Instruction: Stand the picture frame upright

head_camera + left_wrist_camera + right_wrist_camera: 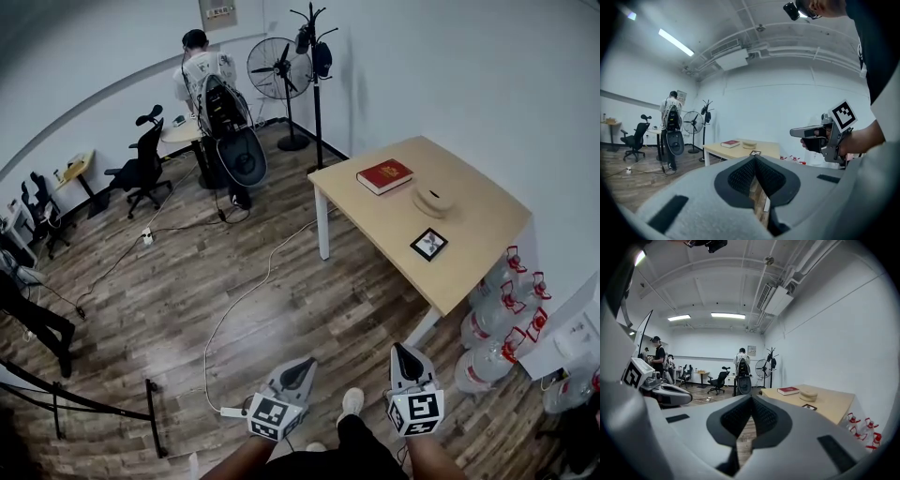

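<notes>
Picture frame, small and dark-edged, lies flat on the near right part of a light wooden table that stands against the white wall at the right of the room. Farther along the same tabletop rest a pale round object and, beyond it, a red book; all three sit apart from one another.

The person stands on the wood floor on the near side, well apart from the table, with both tools held low in front of the body. The left gripper has its jaws brought together at the tips, with nothing between them; only floorboards show through the slit lower down. The right gripper, just beside it, is likewise fully closed and empty. Neither touches the frame or the table.

Large water bottles with red handles cluster on the floor beside the table's near right end. At the far side of the room, a person stands back turned near a pedestal fan, a coat stand and a black office chair.
</notes>
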`<state>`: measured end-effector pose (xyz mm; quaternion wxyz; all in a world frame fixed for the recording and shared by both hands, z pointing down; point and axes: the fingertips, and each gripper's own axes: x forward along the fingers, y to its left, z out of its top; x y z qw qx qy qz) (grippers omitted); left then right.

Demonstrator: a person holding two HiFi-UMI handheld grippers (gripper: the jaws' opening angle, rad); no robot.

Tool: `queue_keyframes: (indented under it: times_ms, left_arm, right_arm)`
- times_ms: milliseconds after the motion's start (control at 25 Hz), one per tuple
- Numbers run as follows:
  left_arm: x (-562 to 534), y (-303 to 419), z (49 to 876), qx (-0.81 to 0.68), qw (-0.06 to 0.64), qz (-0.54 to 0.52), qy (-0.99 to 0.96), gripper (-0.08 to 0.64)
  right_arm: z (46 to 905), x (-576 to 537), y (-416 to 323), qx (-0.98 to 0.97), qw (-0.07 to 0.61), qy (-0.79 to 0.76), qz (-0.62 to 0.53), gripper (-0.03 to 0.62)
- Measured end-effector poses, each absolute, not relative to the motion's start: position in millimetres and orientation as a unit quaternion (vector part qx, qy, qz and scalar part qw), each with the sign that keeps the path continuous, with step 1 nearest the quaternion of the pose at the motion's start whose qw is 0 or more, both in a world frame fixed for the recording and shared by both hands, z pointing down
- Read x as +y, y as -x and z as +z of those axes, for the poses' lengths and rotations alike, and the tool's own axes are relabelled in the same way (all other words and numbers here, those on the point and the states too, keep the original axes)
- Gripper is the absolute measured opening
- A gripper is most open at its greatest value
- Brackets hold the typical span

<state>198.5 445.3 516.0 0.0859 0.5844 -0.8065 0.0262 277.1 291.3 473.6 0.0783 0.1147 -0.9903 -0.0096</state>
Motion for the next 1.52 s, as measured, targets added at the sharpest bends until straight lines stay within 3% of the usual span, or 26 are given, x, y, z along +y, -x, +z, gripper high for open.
queue_keyframes:
  times_ms: [800,1520]
  left_arm:
    - [251.9,-80.7,511.7,-0.805,0.105,0.024,-0.584,0.0]
    - [193.9,-13.5,519.1,-0.799,0.121,0.023,-0.588,0.0]
  right_arm:
    - [469.0,99.2,-155.2,-0.993,0.079,-0.092,-0.001,0.009]
    - [475.9,39.3,-100.6,-0.991,0.073,-0.092,0.07,0.009]
